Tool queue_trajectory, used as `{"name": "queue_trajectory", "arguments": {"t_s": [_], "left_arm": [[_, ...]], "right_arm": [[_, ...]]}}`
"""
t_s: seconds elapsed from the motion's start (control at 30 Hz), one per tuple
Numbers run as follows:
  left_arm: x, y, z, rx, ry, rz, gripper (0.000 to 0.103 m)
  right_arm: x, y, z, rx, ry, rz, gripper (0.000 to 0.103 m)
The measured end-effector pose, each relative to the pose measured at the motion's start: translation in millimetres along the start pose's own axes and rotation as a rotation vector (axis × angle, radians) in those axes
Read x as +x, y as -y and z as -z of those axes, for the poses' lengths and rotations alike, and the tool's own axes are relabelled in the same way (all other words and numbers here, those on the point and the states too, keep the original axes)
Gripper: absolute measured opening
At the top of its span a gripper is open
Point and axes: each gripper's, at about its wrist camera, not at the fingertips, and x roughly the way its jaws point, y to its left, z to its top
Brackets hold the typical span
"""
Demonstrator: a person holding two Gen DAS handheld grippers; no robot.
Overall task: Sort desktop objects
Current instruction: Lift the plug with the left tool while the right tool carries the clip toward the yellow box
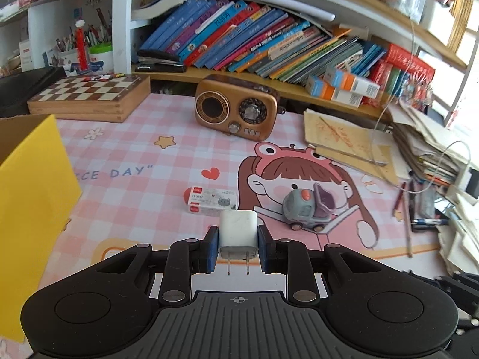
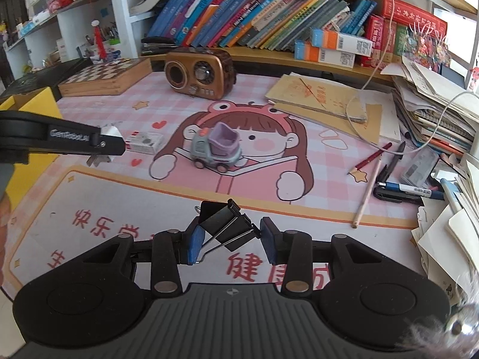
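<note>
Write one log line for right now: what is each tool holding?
left tool: shut on white plug | right tool: shut on black binder clip | toy truck: on mat, untouched

A smooth white plastic charger (image 1: 238, 229) with bare metal prongs is seen. The binder clip (image 2: 226, 226) is made of black painted metal. The chessboard box (image 1: 89, 97) is matt wood; the radio (image 1: 236, 107) is glossy.
</note>
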Motion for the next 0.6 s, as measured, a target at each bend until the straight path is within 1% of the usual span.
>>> {"name": "queue_trajectory", "arguments": {"t_s": [0.27, 0.6], "left_arm": [[-50, -6, 22, 0.022, 0.024, 0.030, 0.025], [-92, -17, 49, 0.014, 0.027, 0.091, 0.025]], "right_arm": [[-25, -17, 13, -0.013, 0.009, -0.028, 0.038], [-59, -43, 34, -0.004, 0.015, -0.010, 0.038]]}}
